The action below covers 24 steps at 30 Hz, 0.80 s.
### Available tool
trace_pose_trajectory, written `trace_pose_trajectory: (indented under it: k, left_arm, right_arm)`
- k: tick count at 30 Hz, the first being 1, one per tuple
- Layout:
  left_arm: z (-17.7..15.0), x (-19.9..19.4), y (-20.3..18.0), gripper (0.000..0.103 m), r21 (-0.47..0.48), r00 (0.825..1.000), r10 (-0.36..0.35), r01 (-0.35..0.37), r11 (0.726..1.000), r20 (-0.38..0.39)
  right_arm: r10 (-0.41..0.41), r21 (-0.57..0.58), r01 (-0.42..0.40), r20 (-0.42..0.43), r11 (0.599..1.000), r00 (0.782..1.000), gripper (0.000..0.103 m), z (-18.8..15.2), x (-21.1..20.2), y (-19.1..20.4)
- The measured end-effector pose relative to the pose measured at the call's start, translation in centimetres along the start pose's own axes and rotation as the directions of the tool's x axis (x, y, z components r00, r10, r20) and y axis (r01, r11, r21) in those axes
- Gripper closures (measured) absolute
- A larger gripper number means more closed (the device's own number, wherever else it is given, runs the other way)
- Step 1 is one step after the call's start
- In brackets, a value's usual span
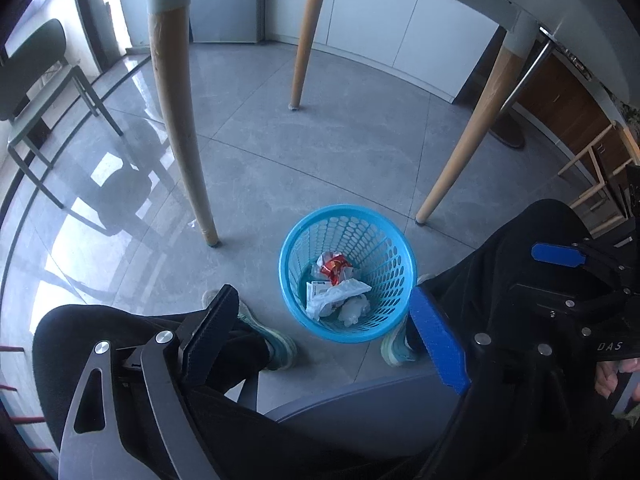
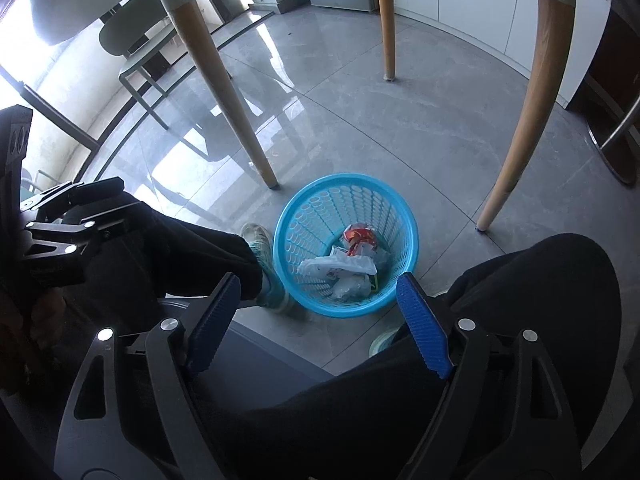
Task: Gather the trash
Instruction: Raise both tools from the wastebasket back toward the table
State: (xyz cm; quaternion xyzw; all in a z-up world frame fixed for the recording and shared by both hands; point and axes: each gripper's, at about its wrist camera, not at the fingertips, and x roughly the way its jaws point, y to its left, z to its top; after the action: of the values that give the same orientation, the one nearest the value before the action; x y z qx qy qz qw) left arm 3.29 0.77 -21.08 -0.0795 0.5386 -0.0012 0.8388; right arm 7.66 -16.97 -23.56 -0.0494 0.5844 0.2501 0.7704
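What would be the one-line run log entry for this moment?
left gripper: open, empty | right gripper: open, empty | blue basket: on floor, holds red wrapper, white crumpled trash

I see a blue plastic basket (image 1: 347,216) with perforated, faintly shiny walls, holding crinkly white plastic wrap (image 1: 338,295) and a glossy red foil wrapper (image 1: 335,269). The floor (image 1: 280,140) is polished grey tile, mirroring the window light. The table legs (image 1: 180,120) look like matt pale wood. My gripper pads (image 2: 422,326) are ribbed blue plastic on matt black arms with bright metal rivets.
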Motion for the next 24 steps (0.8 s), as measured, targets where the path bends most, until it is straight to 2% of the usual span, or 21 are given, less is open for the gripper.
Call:
trace_pose_trajectory:
  k: [6,12,20,24]
  left_arm:
    - [-0.5,-2.5,-0.3,0.006,0.006,0.999,0.01,-0.01,1.0,0.043]
    - [-0.4,-5.7,-0.4,0.006,0.008,0.995,-0.019,0.018,1.0,0.102]
    - [1.1,-10.5,-0.7,0.006,0.008,0.971,-0.025,0.024,1.0,0.237]
    - [2.3,-12.4,-0.6,0.006,0.012,0.956,-0.012,0.009,1.0,0.295]
  right_arm:
    - [-0.027,-0.037,0.029,0.047,0.999,0.999,0.021,-1.3,-3.1,0.5]
    - [-0.046,-0.027,0.051,0.152,0.998,0.987,0.016,-1.9,-8.0,0.6]
    - [-0.051,-0.033,0.065,0.317,0.997,0.947,0.011,-0.5,-15.5,1.2]
    - [-0.045,-0.042,0.067,0.398,0.997,0.916,0.009,0.6,-18.9,1.9]
